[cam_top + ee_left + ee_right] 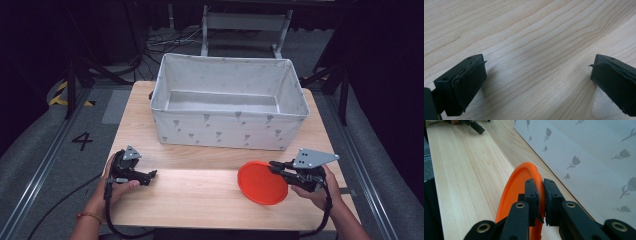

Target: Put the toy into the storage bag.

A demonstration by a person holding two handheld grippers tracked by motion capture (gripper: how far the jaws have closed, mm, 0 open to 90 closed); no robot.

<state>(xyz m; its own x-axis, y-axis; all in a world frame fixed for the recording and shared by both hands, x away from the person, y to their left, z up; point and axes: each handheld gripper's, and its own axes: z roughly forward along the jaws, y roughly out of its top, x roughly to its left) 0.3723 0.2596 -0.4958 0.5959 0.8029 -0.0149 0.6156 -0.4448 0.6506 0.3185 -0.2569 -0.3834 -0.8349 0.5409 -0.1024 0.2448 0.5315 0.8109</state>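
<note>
From the high view we see the orange plate (262, 182) lying on the wooden table (200, 195) at about five o'clock from the table's middle, just in front of the white fabric bin (230, 102), which sits toward twelve o'clock. The right gripper (274, 166) has the plate's rim pinched at its two o'clock edge, while the left gripper (151, 174) rests low at eight o'clock, well apart from the plate. If the plate is meant for the bin, as we judge, we should lift it clear of the bin's near wall before carrying it over and let go only once it is above the hollow. In the left gripper view, its jaws stand wide with bare table (529, 50) between them, holding nothing; we would keep it parked there. In the right gripper view, the jaws are closed narrowly on the plate (514, 185) rim, the bin (586, 152) wall close at two o'clock. The bite is shallow, so we should lift slowly and keep the wrist steady lest the plate swing or slip.
</note>
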